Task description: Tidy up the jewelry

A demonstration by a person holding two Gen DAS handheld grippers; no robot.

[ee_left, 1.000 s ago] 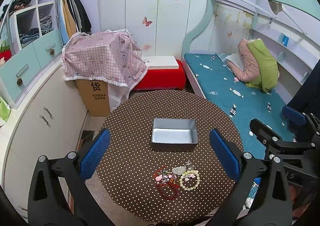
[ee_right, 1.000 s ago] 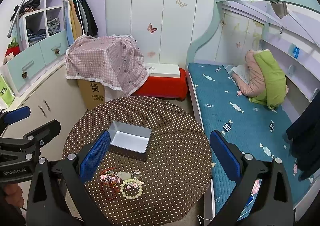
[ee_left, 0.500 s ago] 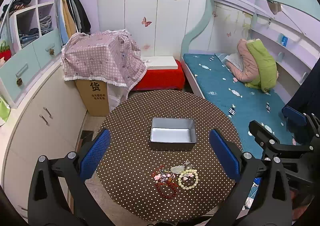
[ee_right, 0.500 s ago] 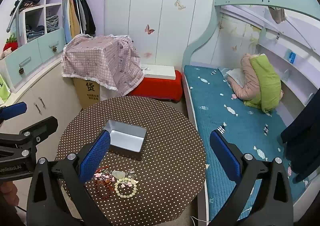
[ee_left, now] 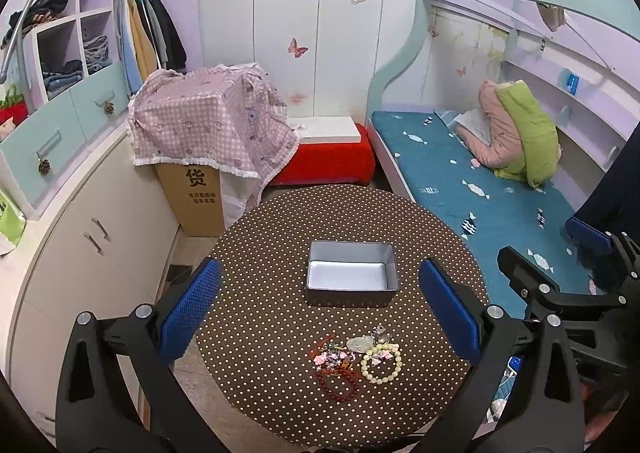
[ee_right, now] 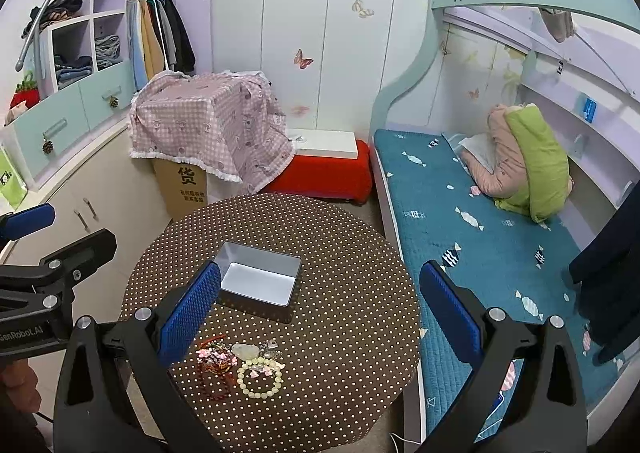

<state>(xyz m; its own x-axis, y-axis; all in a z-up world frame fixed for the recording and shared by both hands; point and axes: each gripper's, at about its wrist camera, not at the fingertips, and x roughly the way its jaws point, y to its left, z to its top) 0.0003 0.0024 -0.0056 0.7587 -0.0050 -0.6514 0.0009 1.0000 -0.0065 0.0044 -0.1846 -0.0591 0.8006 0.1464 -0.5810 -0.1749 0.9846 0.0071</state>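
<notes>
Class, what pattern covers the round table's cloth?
The tablecloth is brown with small pale polka dots, clearest in the left wrist view.

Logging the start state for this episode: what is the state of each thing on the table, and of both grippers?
Metal tin: open, no lid, empty, upright on the table.
Cream bead bracelet: flat on the table, outside the tin.
Red bead bracelet: flat, beside the cream one.
Pink charm cluster: loose in the pile.
Pale pendant: in the pile.
Left gripper: open, holding nothing.
Right gripper: open, holding nothing.

Empty grey tin (ee_left: 352,280) upright; bracelets (ee_left: 356,363) heaped just before it.
</notes>
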